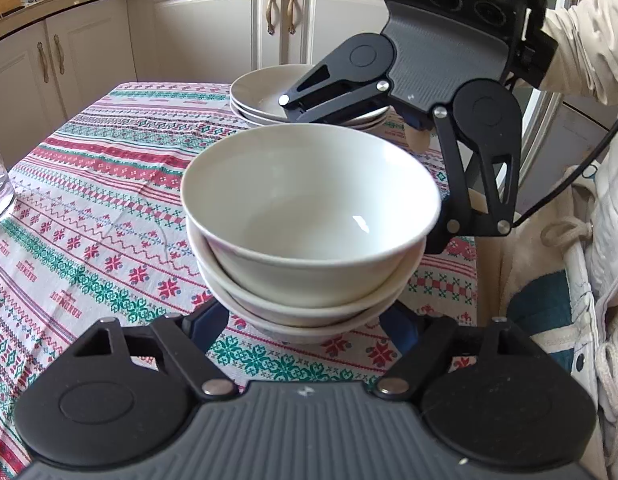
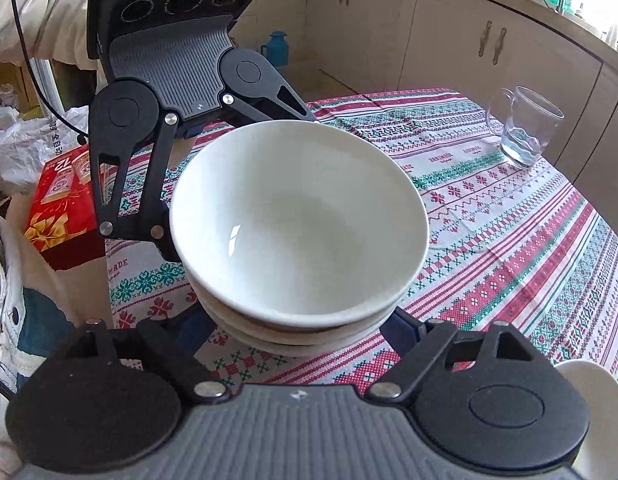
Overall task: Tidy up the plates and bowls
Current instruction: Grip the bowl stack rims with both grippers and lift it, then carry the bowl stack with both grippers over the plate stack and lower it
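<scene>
White glazed ceramic fills both views: a stack of bowls (image 1: 309,240), three nested by the look of it, sits on the patterned cloth of the tabletop (image 1: 89,208). The left tongs (image 1: 309,320) stand spread wide on either side of the stack's base, their blue-padded tips low beside the bottom bowl; whether they press on it cannot be told. The right tongs (image 2: 305,332) come from the opposite side, likewise splayed around the lowest bowl, contact unclear. Approaching from two sides and low down probably serves to steady or lift the whole stack by its widest support, so the upper bowls ride along without tipping. The top bowl leans slightly off level in its nest, so a jolt could make it slide. Behind the bowls, a stack of plates (image 1: 269,96) rests farther along the cloth, suggesting that like pieces are being grouped. A glass mug (image 2: 525,128) stands well apart near the cloth's edge.
</scene>
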A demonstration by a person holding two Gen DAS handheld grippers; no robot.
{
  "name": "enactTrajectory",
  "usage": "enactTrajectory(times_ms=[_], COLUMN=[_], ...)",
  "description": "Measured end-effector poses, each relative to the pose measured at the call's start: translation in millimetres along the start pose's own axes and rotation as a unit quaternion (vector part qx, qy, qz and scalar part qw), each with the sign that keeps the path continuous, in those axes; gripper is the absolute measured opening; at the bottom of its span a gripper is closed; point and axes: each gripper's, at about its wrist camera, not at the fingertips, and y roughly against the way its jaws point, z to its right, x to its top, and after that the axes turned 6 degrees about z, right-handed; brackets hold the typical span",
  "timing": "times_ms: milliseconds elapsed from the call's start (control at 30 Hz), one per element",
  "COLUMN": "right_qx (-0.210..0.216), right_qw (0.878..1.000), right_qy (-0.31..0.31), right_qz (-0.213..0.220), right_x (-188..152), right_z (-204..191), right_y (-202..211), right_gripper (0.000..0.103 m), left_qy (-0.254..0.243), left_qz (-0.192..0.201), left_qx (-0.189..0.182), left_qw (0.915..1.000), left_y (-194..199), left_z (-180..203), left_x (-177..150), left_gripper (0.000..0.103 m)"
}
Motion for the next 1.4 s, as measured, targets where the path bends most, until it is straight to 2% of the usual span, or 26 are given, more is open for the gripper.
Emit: enactTrajectory(times_ms=[400,933,1400], right_qx=[0.012,0.017,-0.002], right_qw=[1.000,1.000,1.000], right_qy=[0.003,-0.007,0.015], right_qz=[-0.009,-0.013,0.009], right_x=[3.2,3.1,0.2], right_z=[5.2,4.9,11.5], right_y=[-3.7,0.9,52.2], right_gripper=[0.091,0.091,0.091], left_qy=[-0.004,-0.007,-0.027], left_qz=[-0.002,-0.006,0.010], left_qx=[-0.007,0.004,0.034], left_qw=[1.0000,0.9999,0.9990], left_y=[0.2,3.4,1.0], left_z=[-2.3,10.7,37.3], left_x=[1.9,9.2,56.9], left_gripper=[0.083,0.082,0.082])
